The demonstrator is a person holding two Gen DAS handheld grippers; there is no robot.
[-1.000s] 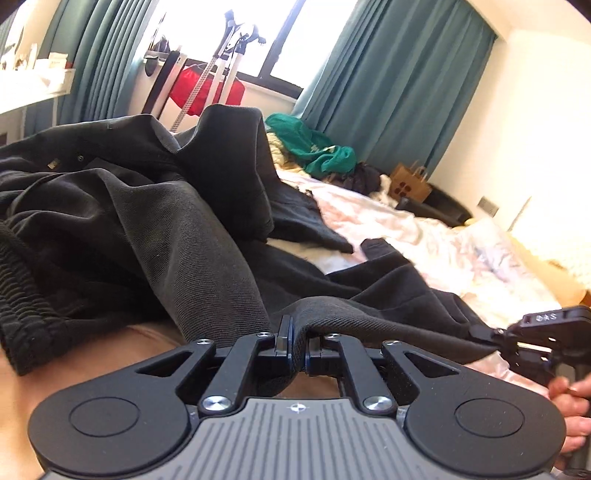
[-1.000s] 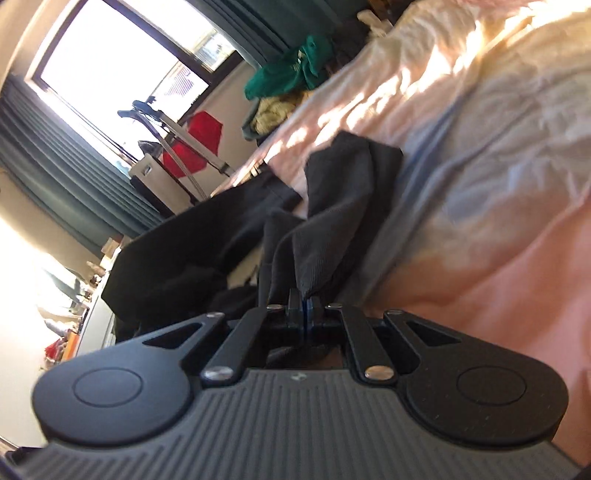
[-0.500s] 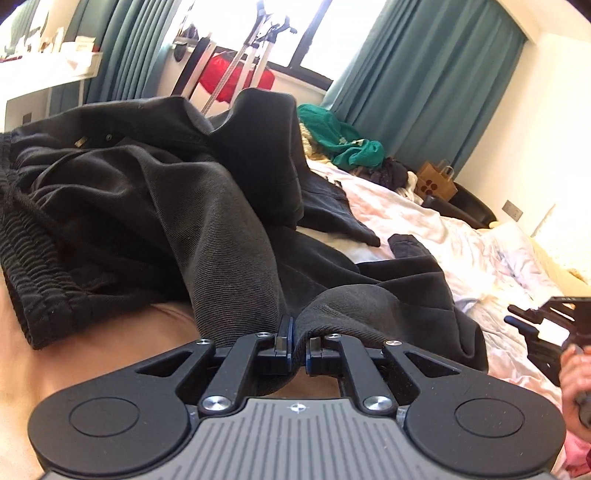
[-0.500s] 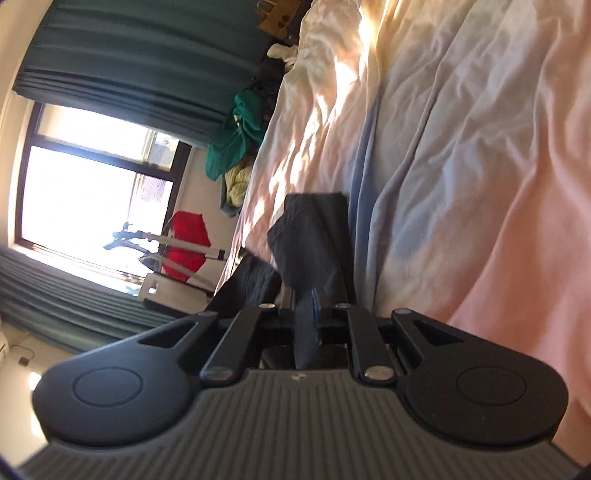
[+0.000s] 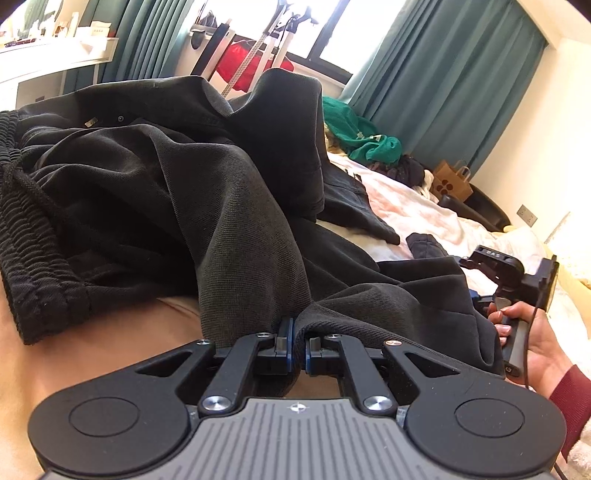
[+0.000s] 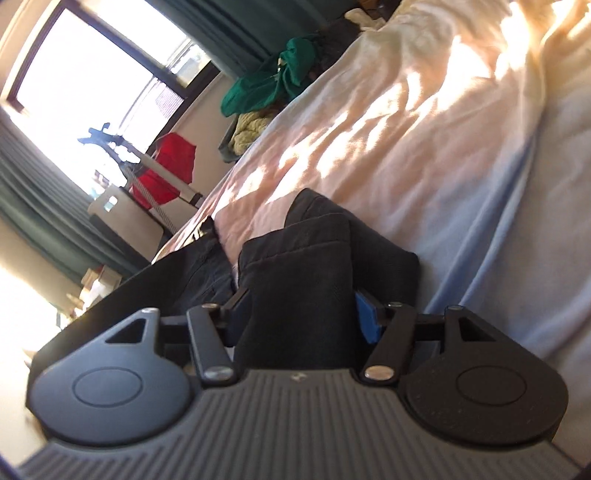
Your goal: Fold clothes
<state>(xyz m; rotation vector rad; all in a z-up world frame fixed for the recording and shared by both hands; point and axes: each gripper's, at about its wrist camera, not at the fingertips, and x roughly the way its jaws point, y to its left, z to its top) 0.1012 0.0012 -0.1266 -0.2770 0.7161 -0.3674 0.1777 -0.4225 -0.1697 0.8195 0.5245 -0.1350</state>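
Black trousers lie rumpled on the bed. Left gripper: jaws pinch a hem edge. Right gripper: jaws wide, hem cloth loose between them. Judgement: keep left pinch taut; close right before lifting, so edges align.

Strong daylight, heavy fisheye curve.
The window blows out white; sun patches glare on the bedsheet, and frame edges bend.
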